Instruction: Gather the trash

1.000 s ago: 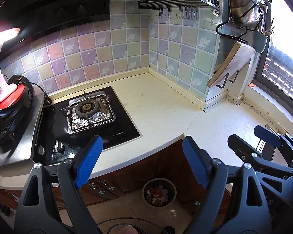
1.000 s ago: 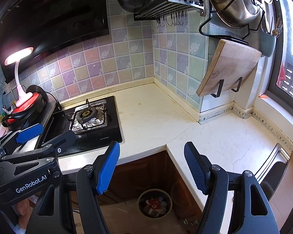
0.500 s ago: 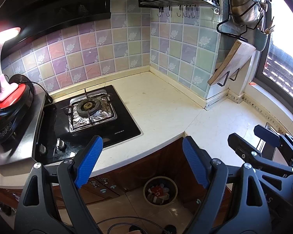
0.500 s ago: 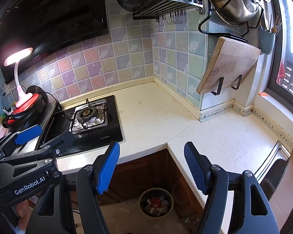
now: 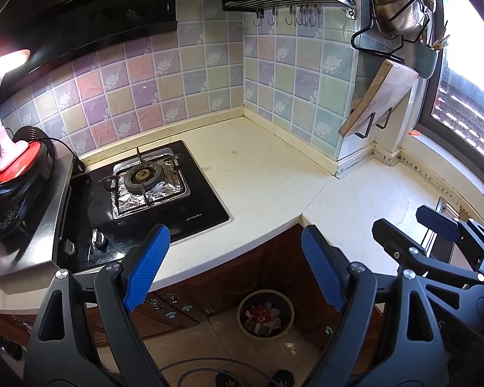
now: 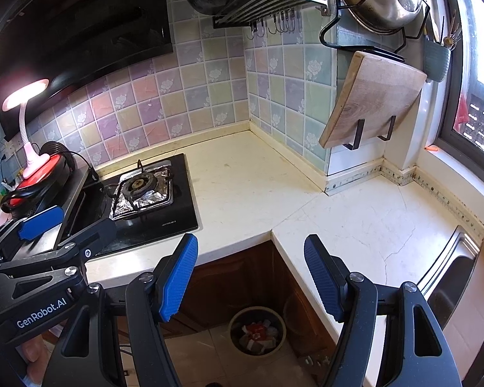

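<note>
Both grippers hover over the corner kitchen surface, jaws wide and holding nothing.

The left gripper (image 5: 232, 271) and right gripper (image 6: 250, 277) point down toward the cream surface (image 6: 242, 180). On the floor, at six o'clock of the surface's inner corner, stands a round trash bin (image 6: 256, 330) with paper scraps inside. A foil-lined gas burner (image 5: 143, 182) sits at nine o'clock on the surface; a cutting board (image 6: 376, 96) hangs at two o'clock.
</note>
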Available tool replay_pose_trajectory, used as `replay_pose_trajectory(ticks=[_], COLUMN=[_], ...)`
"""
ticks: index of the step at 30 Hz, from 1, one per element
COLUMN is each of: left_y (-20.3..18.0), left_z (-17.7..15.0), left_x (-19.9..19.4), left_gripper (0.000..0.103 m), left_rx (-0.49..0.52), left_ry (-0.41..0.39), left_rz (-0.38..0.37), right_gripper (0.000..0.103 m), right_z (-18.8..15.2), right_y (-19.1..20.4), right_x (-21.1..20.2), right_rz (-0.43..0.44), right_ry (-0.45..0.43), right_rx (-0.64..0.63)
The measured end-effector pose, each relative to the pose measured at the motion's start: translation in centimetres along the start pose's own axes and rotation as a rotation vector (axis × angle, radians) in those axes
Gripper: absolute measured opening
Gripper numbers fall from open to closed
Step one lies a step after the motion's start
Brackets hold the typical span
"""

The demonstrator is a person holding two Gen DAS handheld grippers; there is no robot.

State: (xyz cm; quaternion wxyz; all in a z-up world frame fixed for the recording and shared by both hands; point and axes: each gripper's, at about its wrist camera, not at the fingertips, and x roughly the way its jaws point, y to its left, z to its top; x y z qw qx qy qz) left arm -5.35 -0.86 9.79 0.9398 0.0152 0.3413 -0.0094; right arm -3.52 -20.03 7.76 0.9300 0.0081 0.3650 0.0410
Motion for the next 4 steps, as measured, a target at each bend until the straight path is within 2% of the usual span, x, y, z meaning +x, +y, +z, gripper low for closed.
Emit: replay_pose_trajectory(ticks=[4], left_y=[0.15], left_z=[0.04], left_x=[0.03], left_gripper=[0.082], left_rx=[0.002], left_ry=[0.008], left_rz=[-0.006], right_gripper=[0.069], right_z=[-0.04], right_y=[0.11], right_x=[-0.04], right_rz=[-0.001], right_ry=[0.001], right_rx=[0.002])
